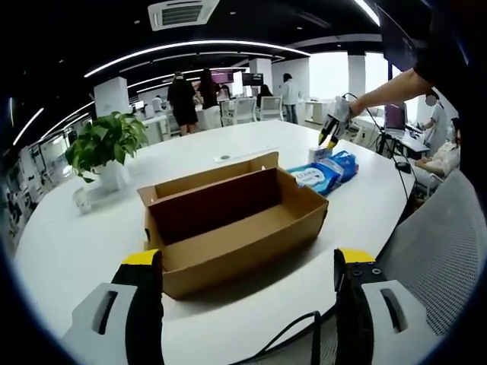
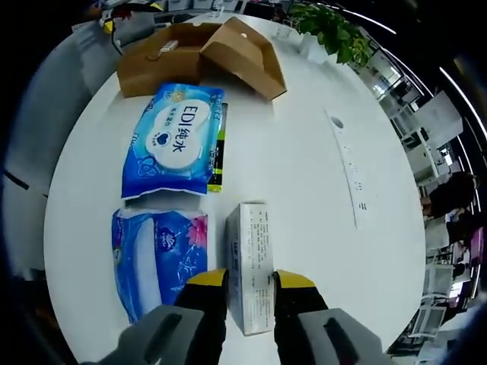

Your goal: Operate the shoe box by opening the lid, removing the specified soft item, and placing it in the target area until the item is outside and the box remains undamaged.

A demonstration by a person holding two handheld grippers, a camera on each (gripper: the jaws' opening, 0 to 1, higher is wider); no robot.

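- The brown cardboard shoe box (image 1: pixel 232 228) stood open on the round white table (image 1: pixel 68 251), its lid folded back on the far side, and its inside looked empty; no damage was seen on it.
- The step in hand appeared to be the placing: the right gripper (image 2: pixel 249 283) was low over a small white rectangular carton (image 2: pixel 252 266), with its yellow-tipped jaws on both sides of the carton, very close to it.
- I could not tell whether these jaws pressed the carton or had just let it go.
- Which thing was the specified soft item I could not say. Left of the carton lay a blue and pink soft tissue pack (image 2: pixel 157 255), and beyond it a blue and white soft pack of wet wipes (image 2: pixel 176 138); both were outside the box, near its right end.
- The left gripper (image 1: pixel 249 274) was in the near part, in front of the box, jaws spread wide and holding nothing.
- In my judgement, if the carton was set down, the next move called for opening the jaws fully and lifting straight away, without dragging the packs beside it.
- The table was smooth and white; a green potted plant (image 1: pixel 106 144) stood on it at the far left.
- The room was an open office with curved ceiling lights, white desks and chairs, and several people standing far behind.
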